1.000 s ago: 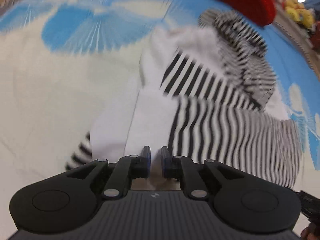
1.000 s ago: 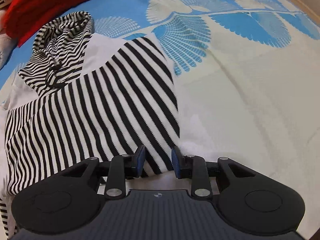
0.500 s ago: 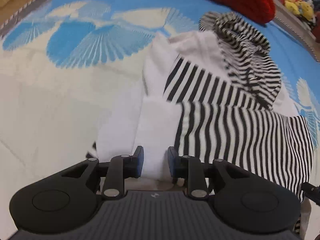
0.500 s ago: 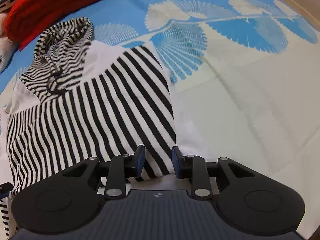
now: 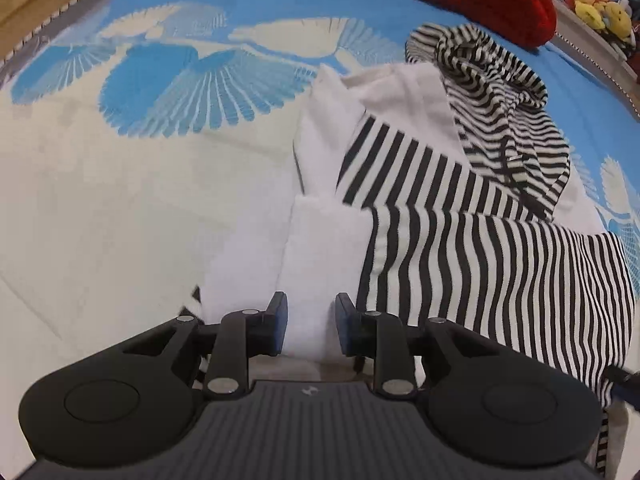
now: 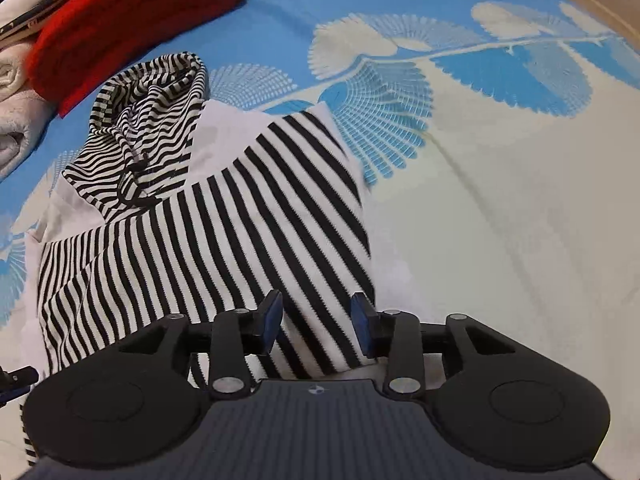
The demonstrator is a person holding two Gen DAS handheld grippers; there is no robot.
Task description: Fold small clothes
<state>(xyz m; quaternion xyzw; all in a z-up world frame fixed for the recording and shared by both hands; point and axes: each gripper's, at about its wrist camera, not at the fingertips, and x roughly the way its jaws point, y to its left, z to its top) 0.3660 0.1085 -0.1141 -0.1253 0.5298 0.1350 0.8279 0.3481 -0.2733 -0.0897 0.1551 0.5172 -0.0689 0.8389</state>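
Striped hoodie (image 5: 480, 248) lies folded on blue leaf-print bedspread (image 5: 120, 160), centre-right of left view, centre-left of right view (image 6: 224, 240). Left gripper (image 5: 307, 326) parted, nothing held, over white part of hoodie at lower centre. Right gripper (image 6: 316, 326) wide apart, empty, over striped hem. Red garment (image 6: 132, 16) upper left, just beyond hood. Plush toys (image 5: 596, 0) upper right corner. Pale folded cloth (image 6: 16, 120) at left edge.

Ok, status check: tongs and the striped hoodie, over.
Left tongs open over white fabric at the hem. Right tongs open over the striped hoodie, sleeves folded in, hood flat. Red garment lies beyond, not in the way.
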